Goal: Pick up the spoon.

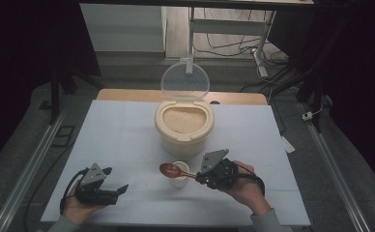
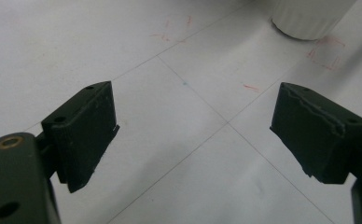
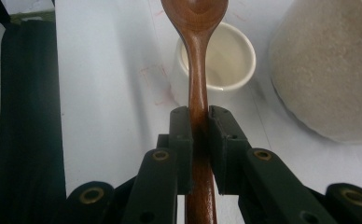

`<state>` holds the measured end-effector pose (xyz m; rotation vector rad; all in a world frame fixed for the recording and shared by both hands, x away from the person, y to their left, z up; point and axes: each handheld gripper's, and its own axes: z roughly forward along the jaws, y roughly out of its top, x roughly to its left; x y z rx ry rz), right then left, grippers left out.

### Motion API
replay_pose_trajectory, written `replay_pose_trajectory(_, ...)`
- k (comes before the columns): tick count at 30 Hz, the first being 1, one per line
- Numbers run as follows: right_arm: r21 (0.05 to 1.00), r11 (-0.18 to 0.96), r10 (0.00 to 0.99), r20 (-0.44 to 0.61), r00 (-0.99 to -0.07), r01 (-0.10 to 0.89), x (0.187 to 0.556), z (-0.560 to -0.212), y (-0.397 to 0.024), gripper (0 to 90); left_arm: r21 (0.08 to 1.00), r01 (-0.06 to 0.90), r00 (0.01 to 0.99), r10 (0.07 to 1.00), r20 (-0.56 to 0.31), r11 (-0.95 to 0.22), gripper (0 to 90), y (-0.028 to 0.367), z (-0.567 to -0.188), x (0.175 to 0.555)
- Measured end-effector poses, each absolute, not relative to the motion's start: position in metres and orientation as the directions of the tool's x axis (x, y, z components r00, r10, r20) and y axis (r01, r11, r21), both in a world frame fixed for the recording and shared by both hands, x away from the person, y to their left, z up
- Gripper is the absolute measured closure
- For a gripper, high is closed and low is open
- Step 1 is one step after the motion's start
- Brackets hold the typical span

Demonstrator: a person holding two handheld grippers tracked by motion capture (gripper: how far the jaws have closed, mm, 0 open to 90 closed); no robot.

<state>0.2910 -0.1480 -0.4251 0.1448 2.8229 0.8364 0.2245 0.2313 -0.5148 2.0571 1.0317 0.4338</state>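
The table [image 1: 127, 125] bears faint red pen marks, no readable writing. Beyond the right gripper [image 1: 198, 177] stands the rice bin [image 1: 184, 126], lid up. Just ahead of that gripper sits 1 white cup [image 1: 179, 180]; its jaws pinch a wooden spoon [image 1: 172, 170], bowl over the cup. The left gripper [image 1: 117, 186] rests spread, holding nothing.

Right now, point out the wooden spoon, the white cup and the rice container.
wooden spoon [image 3: 197, 56], right gripper view, on its neck below the bowl.
white cup [image 3: 244, 63], right gripper view, on its rim.
rice container [image 1: 183, 140], high view, on its front wall.
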Motion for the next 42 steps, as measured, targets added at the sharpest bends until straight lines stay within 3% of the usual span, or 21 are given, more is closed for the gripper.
replay_pose_trajectory(9,0.543,0.840,0.131,-0.173,-0.976,0.016,0.288,-0.424,-0.139,79.7,0.772,0.517,0.624,0.780,-0.046,-0.369,13.9,0.231,-0.511,0.223)
replay_pose_trajectory(17,0.535,0.845,0.124,-0.182,-0.975,0.007,0.290,-0.427,-0.136,79.7,0.797,0.470,0.677,0.734,-0.050,-0.380,13.5,0.220,-0.484,0.222)
replay_pose_trajectory(28,0.539,0.842,0.098,-0.193,-0.976,-0.022,0.287,-0.425,-0.128,79.7,0.780,0.324,0.829,0.558,0.039,-0.536,14.8,0.153,-0.432,0.232)
replay_pose_trajectory(42,0.537,0.843,0.090,-0.200,-0.976,-0.032,0.286,-0.425,-0.125,79.7,0.711,0.292,0.880,0.470,0.062,-0.640,19.1,0.116,-0.420,0.255)
